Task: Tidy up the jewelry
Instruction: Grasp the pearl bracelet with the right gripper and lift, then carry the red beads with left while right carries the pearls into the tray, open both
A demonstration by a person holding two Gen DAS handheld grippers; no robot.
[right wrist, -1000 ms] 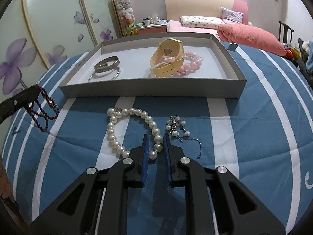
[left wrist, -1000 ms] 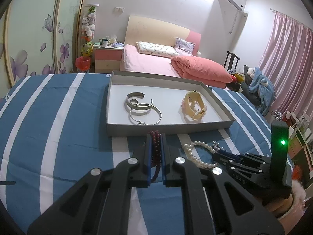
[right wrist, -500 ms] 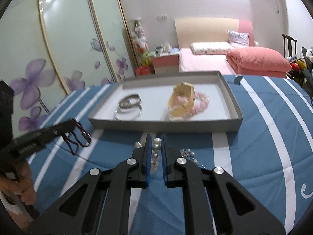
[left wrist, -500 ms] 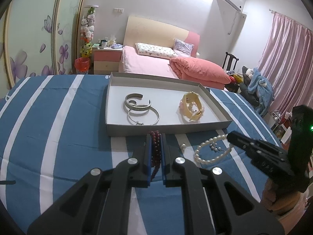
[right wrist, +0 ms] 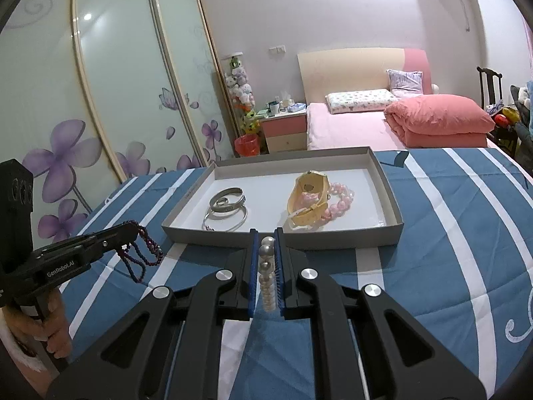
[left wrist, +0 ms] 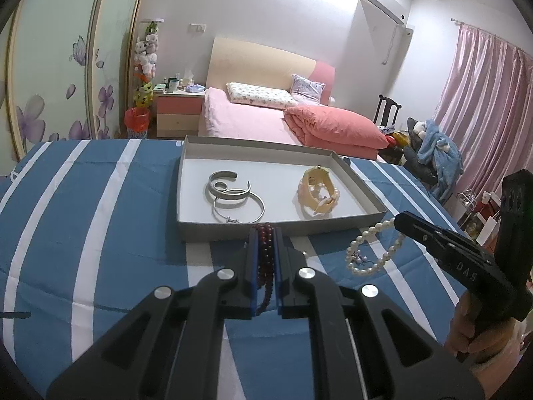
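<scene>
My left gripper (left wrist: 266,233) is shut on a dark red bead bracelet (left wrist: 265,256), held above the striped cloth just before the grey tray (left wrist: 186,166). It also shows in the right wrist view (right wrist: 131,233), with the dark red beads (right wrist: 143,256) hanging from it. My right gripper (right wrist: 266,243) is shut on a white pearl necklace (right wrist: 266,276). In the left wrist view the pearls (left wrist: 373,250) hang from the right gripper (left wrist: 399,221) at the right. The tray (right wrist: 389,193) holds silver bangles (left wrist: 233,193), a cream watch (left wrist: 318,193) and a pink bead bracelet (right wrist: 339,201).
The tray lies on a blue and white striped cloth (left wrist: 83,200). A small silver trinket (left wrist: 359,259) lies on the cloth under the pearls. Behind are a pink bed (left wrist: 266,116), a nightstand (left wrist: 176,110), wardrobe doors (right wrist: 116,83) and a pink curtain (left wrist: 483,106).
My right gripper has closed on the pearl necklace and lifted it off the cloth, rising and tilting up. My left gripper has stayed shut on the dark red bracelet and lifted slightly.
</scene>
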